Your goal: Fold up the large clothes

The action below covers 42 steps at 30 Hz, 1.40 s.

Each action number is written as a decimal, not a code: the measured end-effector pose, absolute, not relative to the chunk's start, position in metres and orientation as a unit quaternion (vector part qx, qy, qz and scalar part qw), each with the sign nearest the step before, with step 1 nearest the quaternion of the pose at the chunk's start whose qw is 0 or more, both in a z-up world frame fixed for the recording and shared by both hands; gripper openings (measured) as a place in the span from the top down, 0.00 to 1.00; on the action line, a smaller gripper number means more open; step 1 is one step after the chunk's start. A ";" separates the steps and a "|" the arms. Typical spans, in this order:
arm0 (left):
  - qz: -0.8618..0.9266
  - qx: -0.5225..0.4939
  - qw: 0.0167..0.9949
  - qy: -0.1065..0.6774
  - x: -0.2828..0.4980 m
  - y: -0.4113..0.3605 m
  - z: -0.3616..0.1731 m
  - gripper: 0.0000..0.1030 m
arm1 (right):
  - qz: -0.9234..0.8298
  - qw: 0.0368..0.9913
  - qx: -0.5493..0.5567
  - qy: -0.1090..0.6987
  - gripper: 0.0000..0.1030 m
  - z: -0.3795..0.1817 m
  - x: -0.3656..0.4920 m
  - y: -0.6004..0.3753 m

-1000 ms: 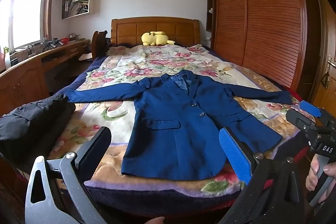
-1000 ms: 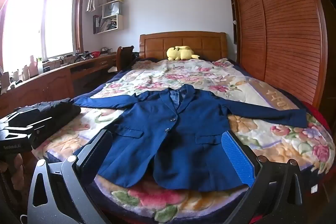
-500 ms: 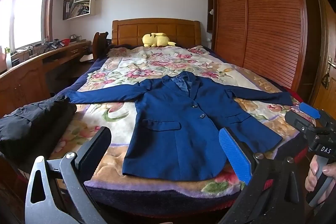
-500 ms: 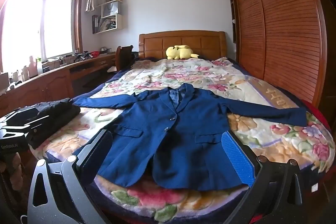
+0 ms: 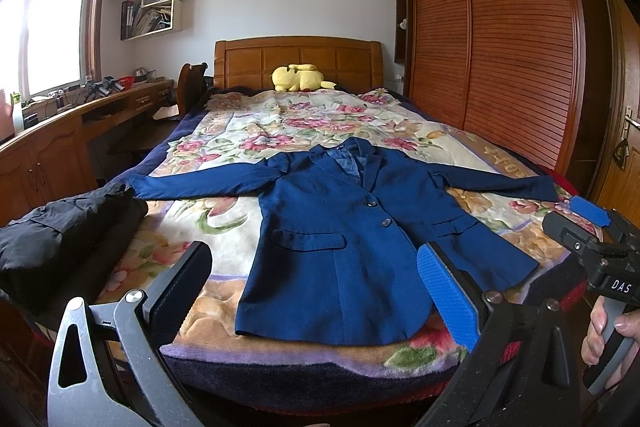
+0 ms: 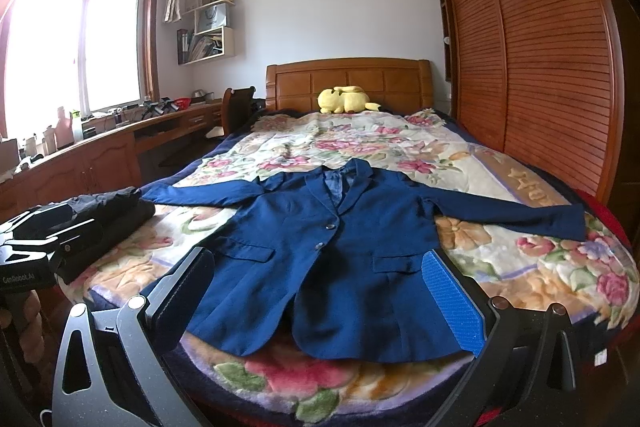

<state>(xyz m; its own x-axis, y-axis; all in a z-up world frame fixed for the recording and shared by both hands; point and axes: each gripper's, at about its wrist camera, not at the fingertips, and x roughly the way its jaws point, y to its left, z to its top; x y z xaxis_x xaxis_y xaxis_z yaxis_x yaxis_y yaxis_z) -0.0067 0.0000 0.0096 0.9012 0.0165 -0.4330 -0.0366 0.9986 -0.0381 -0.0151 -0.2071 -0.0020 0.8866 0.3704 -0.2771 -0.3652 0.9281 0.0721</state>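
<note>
Navy blazer (image 5: 352,227) lies face up and flat on the floral blanket (image 5: 224,223) of the bed, straight ahead of both claws, buttoned, collar toward the wooden headboard (image 5: 298,61) and both sleeves stretched out to the sides. The left claw (image 5: 316,291) hangs short of the bed's foot with its jaws spread wide and nothing between them; the blazer's hem sits just beyond and between its fingertips. The right claw (image 6: 320,291) is likewise spread wide and holds nothing, with the blazer's lower front panels lying past its fingertips. In the left wrist view the right claw appears off to the right, gripped by a hand (image 5: 612,331) near the blazer's right sleeve cuff. A black garment (image 5: 60,239) is bundled on the bed's corner to the left of the left claw, touching the end of the blazer's left sleeve. Far beyond the blazer, a yellow plush toy (image 5: 298,77) rests against the headboard.
</note>
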 end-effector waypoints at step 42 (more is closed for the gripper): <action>0.014 -0.021 0.974 0.224 -0.007 -0.002 0.016 0.00 | 0.192 0.972 0.017 0.136 0.00 -0.003 -0.019 -0.211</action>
<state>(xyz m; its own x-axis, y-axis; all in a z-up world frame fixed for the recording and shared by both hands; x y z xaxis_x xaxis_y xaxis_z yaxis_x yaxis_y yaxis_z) -0.0071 -0.0017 0.0160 0.8993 0.0186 -0.4370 -0.0372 0.9987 -0.0340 -0.0190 -0.2105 -0.0030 0.8895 0.3778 -0.2570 -0.3686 0.9257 0.0849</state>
